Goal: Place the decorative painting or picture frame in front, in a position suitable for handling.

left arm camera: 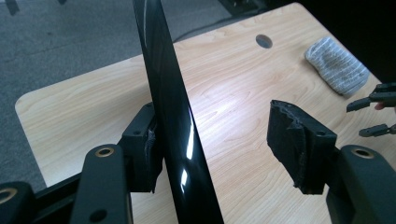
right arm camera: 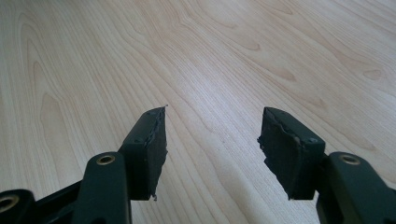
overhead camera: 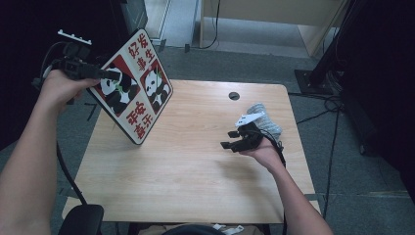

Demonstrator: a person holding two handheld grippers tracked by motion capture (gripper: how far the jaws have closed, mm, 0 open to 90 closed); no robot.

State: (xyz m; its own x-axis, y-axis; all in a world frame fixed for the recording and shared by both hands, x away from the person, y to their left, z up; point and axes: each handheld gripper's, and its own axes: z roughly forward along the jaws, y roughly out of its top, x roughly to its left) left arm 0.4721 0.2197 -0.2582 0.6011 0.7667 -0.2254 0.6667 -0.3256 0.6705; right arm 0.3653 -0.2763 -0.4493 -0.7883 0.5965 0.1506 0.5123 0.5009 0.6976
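The wooden table [overhead camera: 195,166] carries a grey rolled cloth [overhead camera: 266,121] near its right edge. A panda board [overhead camera: 134,90] hangs tilted over the table's left side, its edge against one pad of the left gripper [overhead camera: 105,74], jaws spread wide. The right gripper [overhead camera: 234,140] hovers, jaws wide, empty.

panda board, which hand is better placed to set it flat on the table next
Left. The left hand-held gripper has the square panda-print board between its open jaws, tilted on one corner on the wooden table. The right hand-held gripper hangs open near the grey cloth, apart from it.
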